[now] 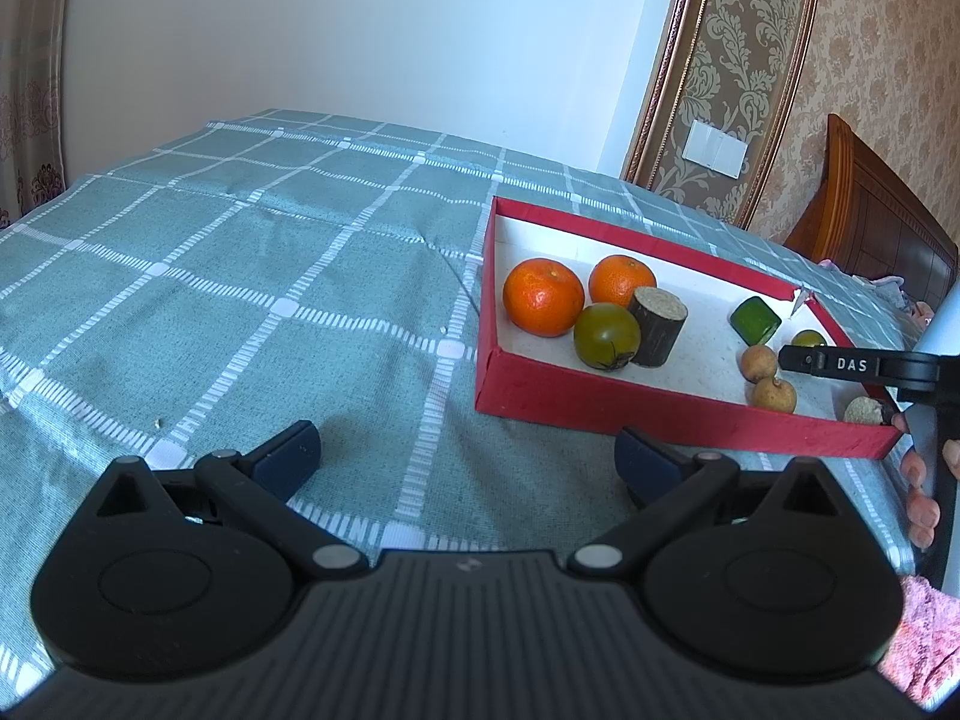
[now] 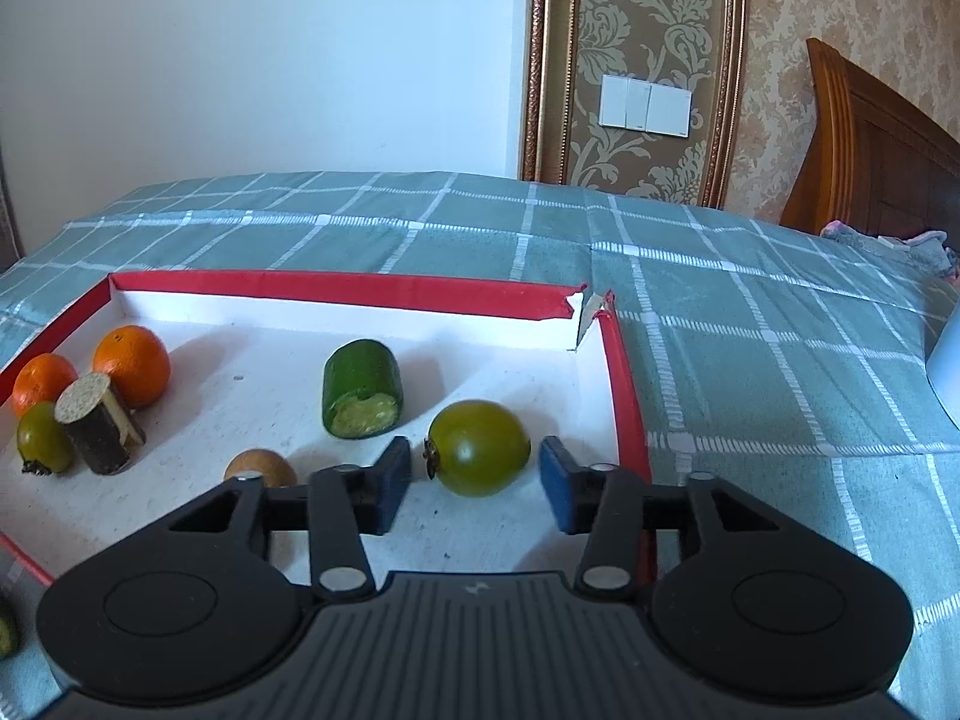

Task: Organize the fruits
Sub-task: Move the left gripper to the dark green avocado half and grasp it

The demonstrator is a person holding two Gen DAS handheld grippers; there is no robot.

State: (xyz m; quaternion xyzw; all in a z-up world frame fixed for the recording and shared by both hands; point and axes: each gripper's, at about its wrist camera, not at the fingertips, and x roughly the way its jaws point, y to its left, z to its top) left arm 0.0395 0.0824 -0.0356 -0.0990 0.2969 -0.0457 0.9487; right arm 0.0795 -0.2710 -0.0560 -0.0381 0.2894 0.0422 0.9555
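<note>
Resting low-centre in the right wrist view, a smooth round green tomato [image 2: 479,447] lies between the right gripper [image 2: 475,483]'s spread blue pads, untouched. A cut cucumber stub [image 2: 362,387] lies just beyond inside the red-walled box [image 2: 360,291]. The left gripper [image 1: 468,462] gapes over checked cloth [image 1: 240,300].

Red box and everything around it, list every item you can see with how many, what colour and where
red box: one, red outside, white inside, on the bedspread
oranges: two, orange, box's left end
green tomatoes: two, olive green; one between the right gripper's fingers, one by the oranges
dark stub: one, dark brown, pale cut top, beside the oranges
green stub: one, green, mid-box
longans: two, tan, near front wall
bedspread: one, teal, white grid
left gripper: open, over the bedspread
right gripper: open, around a tomato
</note>
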